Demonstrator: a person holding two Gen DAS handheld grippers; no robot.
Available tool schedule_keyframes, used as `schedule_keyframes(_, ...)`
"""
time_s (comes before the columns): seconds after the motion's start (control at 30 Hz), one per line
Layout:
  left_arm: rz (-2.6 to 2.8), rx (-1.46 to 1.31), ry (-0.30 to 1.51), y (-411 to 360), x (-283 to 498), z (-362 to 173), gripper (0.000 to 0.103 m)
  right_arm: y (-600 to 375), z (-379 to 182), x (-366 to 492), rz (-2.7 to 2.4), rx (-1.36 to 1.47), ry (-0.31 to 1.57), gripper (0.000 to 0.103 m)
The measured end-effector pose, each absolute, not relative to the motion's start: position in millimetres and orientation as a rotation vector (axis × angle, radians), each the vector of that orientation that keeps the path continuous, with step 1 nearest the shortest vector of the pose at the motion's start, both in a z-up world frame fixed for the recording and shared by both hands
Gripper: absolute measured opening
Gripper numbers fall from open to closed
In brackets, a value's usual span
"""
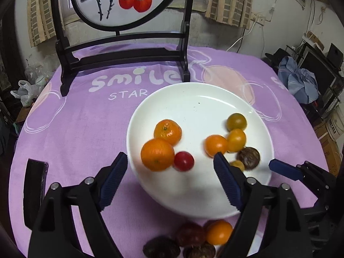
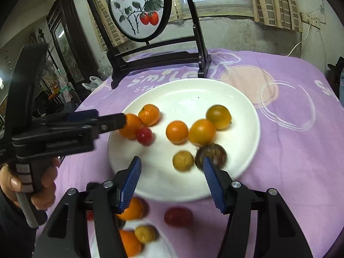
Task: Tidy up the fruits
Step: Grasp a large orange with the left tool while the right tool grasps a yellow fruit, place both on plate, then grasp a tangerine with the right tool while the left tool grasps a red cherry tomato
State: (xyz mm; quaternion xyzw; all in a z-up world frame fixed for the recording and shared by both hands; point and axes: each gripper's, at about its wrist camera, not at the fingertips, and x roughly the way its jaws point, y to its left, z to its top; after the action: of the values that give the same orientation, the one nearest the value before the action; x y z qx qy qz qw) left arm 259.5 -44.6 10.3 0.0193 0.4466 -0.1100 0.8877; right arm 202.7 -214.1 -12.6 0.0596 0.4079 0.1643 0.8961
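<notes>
Tablecloth (image 1: 81, 133), purple with "smile STAR" printed in white, covers the whole table, and a dark wooden stand (image 1: 120, 51) holding a round painted panel of two red fruits (image 2: 137, 10) rises at its far side. White plate (image 1: 193, 111) sits just in front of the stand, near the table's middle. On the plate lie two mandarins (image 1: 158, 154) touching one another at the left, a small red tomato (image 1: 183, 161) against the nearer one, then an orange tomato (image 1: 216, 145), a yellow-orange one (image 1: 236, 140) and a greenish-yellow one (image 1: 236, 121) in a touching row, with a brown rough-skinned fruit (image 1: 248, 158) and a small yellow fruit (image 2: 183, 160) toward the near right rim. Left gripper (image 1: 169, 175) hovers over the plate's near left edge, jaws spread wide and empty, framing the mandarins and red tomato. Right gripper (image 2: 172, 175) hangs over the near rim, jaws likewise parted with nothing between them. More loose fruit (image 2: 178, 216), orange, red, yellow and dark brown, lies blurred on the cloth just short of the plate.
</notes>
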Motion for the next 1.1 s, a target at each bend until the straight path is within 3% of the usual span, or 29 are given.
schedule_keyframes(0.53, -0.203, 0.036, 0.923, -14.6, 144.3, 0.8, 0.081, -211.3, -12.0, 92.9, 0.337, -0.005, 0.81, 0.066)
schedule_keyframes(0.93, -0.199, 0.043, 0.996, 11.3, 108.0, -39.0, 0.081, -149.8, -60.5, 97.6, 0.351, -0.053, 0.956, 0.066)
schedule_keyframes(1.1, -0.201, 0.048, 1.013, 17.8, 103.0, -45.6, 0.081, -135.9, -68.7, 107.1, 0.307, -0.037, 0.969, 0.057)
